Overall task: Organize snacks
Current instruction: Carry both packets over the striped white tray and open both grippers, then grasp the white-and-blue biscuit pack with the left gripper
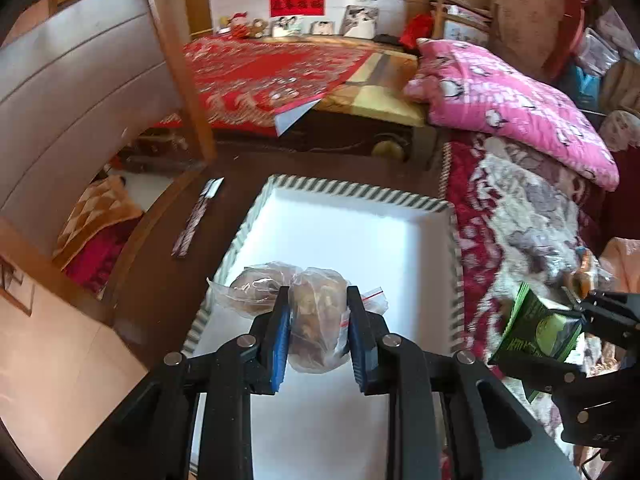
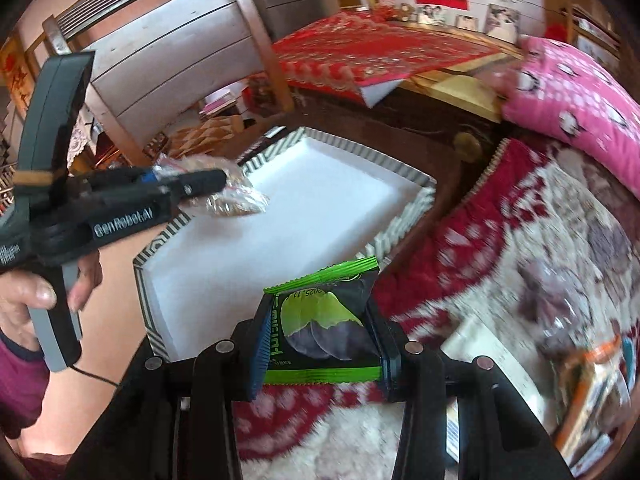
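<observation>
White tray (image 1: 352, 232) with striped rim, frame centre, on dark surface (image 1: 160, 280); interior bare. Left tongs (image 1: 318, 320) clamp clear bag of brown snacks (image 1: 316, 304) above tray's near half. Right tongs (image 2: 318, 336) grip green snack packet (image 2: 324, 320), lower centre, beside tray's corner over red patterned blanket (image 2: 460, 248).

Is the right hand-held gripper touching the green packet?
Touching. In the right wrist view the right hand-held gripper has both pads pressed against the sides of the green packet, which hangs between them above the blanket, beside the tray.
</observation>
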Available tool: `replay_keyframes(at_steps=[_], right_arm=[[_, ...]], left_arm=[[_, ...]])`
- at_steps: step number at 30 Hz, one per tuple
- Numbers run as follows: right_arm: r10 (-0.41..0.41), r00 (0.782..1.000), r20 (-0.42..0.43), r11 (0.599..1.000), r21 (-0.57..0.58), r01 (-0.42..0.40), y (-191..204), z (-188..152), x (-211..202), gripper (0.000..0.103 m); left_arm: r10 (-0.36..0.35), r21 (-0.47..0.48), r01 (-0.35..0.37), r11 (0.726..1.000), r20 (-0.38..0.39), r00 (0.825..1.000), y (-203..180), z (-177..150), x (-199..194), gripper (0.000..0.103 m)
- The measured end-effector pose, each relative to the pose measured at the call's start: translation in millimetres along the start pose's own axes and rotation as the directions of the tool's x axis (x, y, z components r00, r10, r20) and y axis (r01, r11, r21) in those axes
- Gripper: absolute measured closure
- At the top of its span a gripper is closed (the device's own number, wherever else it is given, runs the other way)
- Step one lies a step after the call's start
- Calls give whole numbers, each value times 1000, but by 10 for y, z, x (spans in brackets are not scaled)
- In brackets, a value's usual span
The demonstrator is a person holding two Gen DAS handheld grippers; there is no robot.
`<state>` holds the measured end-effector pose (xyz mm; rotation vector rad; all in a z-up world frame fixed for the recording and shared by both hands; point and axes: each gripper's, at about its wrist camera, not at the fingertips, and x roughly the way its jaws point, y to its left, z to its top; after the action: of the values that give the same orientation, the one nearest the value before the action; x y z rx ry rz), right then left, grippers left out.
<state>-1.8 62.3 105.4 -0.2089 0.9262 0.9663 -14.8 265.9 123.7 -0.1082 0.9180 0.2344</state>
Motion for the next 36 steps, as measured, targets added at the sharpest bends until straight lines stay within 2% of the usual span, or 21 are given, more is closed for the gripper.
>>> replay_keyframes(at_steps=[9, 16, 20, 22, 23, 24, 26, 28, 30, 34, 36], right_arm=[[50, 995, -82, 996, -66, -56, 323, 220, 593, 58], [51, 986, -161, 994, -88, -66, 400, 187, 979, 58], [45, 983, -177, 994, -90, -62, 411, 111, 1063, 55], [39, 983, -178, 994, -90, -56, 415, 87, 1059, 55], [35, 985, -169, 994, -92, -51, 414, 76, 1036, 54], [39, 986, -162, 995, -89, -54, 414, 76, 1012, 52], [60, 987, -146, 996, -63, -70, 396, 62, 939, 45], [85, 988, -130, 995, -37, -90, 382, 54, 866, 42], [88, 990, -111, 995, -35, -92, 378, 36, 747, 42], [102, 993, -54, 994, -21, -103, 303, -38, 422, 41], [92, 995, -29, 996, -4, -93, 202, -98, 249, 37]], left_arm=[[44, -35, -46, 998, -50, 998, 242, -183, 225, 78], [57, -48, -62, 997, -87, 995, 298, -309, 387, 78], [69, -57, -75, 996, -105, 992, 297, -359, 438, 77], [85, -58, -91, 994, -106, 991, 290, -373, 433, 73], [90, -55, -96, 994, -103, 991, 283, -375, 426, 67], [96, -54, -102, 993, -97, 991, 274, -378, 405, 54], [111, -53, -116, 992, -85, 990, 262, -374, 372, 39], [125, -55, -129, 990, -64, 990, 254, -368, 297, 38], [127, -65, -131, 989, -52, 991, 256, -350, 226, 29], [106, -95, -108, 990, -24, 994, 231, -298, 54, 26], [100, -97, -101, 990, -17, 995, 182, -269, -13, 24]])
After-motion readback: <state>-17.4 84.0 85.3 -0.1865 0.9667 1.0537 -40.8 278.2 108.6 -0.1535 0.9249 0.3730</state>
